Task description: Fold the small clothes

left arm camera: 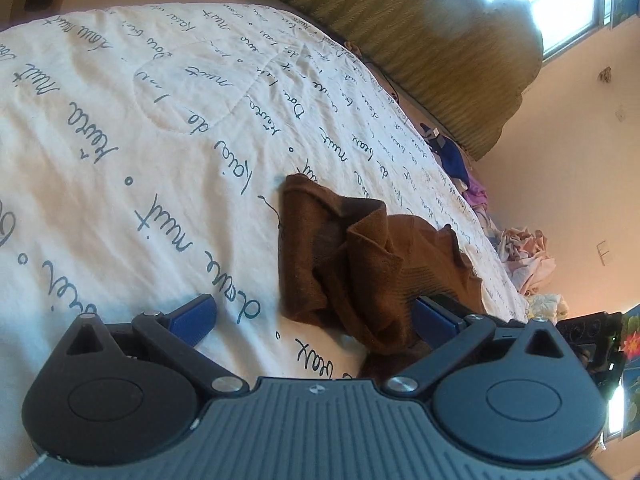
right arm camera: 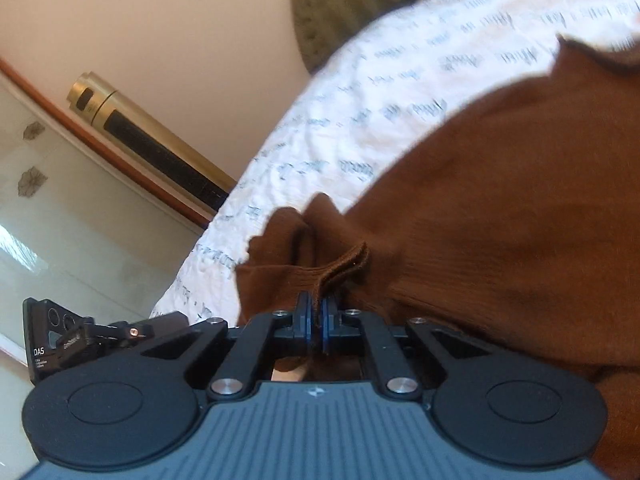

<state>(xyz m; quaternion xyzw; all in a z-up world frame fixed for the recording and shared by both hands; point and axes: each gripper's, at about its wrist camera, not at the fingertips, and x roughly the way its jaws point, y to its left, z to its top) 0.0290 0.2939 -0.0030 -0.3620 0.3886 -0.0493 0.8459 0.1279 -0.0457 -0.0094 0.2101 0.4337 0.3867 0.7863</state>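
Observation:
A crumpled brown garment (left arm camera: 360, 260) lies on a white quilt (left arm camera: 120, 140) printed with blue script. In the left wrist view my left gripper (left arm camera: 314, 320) hovers low over the quilt, open. Its blue fingers (left arm camera: 192, 320) stand wide apart, and the garment's near edge lies against the right one. In the right wrist view the same brown garment (right arm camera: 500, 220) fills the right half, over the quilt (right arm camera: 360, 120). My right gripper (right arm camera: 318, 314) is shut, with a folded hem of the brown cloth pinched between its blue pads.
A green cushioned headboard (left arm camera: 440, 52) runs along the quilt's far side. Blue cloth (left arm camera: 452, 156) and a pile of pale clothes (left arm camera: 524, 256) lie at the quilt's right edge. A gold and black cylinder (right arm camera: 148, 140) stands by the wall, above a tiled floor (right arm camera: 80, 220).

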